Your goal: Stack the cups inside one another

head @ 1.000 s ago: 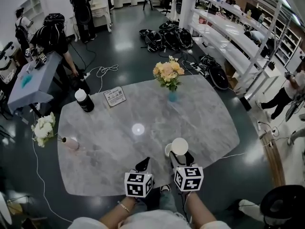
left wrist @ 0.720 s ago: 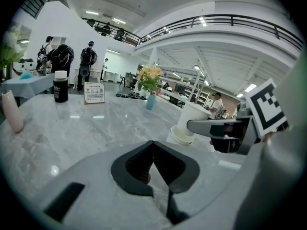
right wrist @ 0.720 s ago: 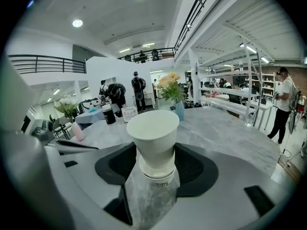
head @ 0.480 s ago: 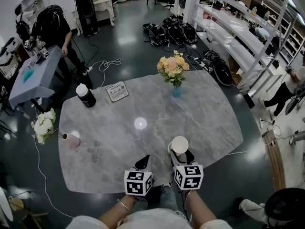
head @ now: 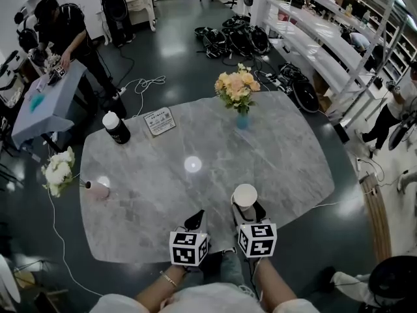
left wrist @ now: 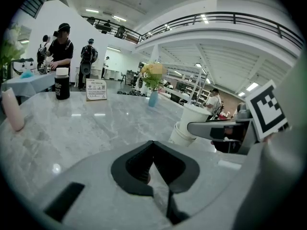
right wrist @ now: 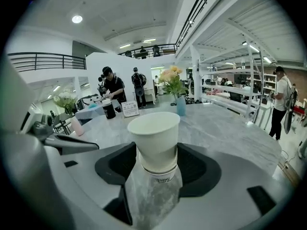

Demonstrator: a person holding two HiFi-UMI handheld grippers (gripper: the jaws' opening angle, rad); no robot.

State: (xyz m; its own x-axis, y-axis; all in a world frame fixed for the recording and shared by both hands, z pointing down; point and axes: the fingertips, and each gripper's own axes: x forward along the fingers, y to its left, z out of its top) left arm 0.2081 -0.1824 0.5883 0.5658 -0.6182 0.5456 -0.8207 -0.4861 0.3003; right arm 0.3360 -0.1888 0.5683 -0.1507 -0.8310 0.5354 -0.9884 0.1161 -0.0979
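A white paper cup [head: 245, 194] is held upright by my right gripper [head: 246, 208], which is shut on its sides near the table's front edge. In the right gripper view this cup [right wrist: 153, 133] sits partly inside a second white cup [right wrist: 162, 174] that stands on the marble table [head: 163, 194]. The left gripper view shows the upper cup [left wrist: 194, 115] nested in the lower cup [left wrist: 181, 134]. My left gripper [head: 194, 223] is a little to the left of the cups, shut with nothing in it [left wrist: 153, 150].
A vase of flowers [head: 238, 96] stands at the table's far side. A black bottle with a white cap [head: 115, 128] and a sign card [head: 159, 121] are at the far left. A pink bottle [head: 96, 189] lies near the left edge.
The held cup has moved a little left and down over the second cup, which showed beside it before and is now hidden under it in the head view. The left gripper stayed put.
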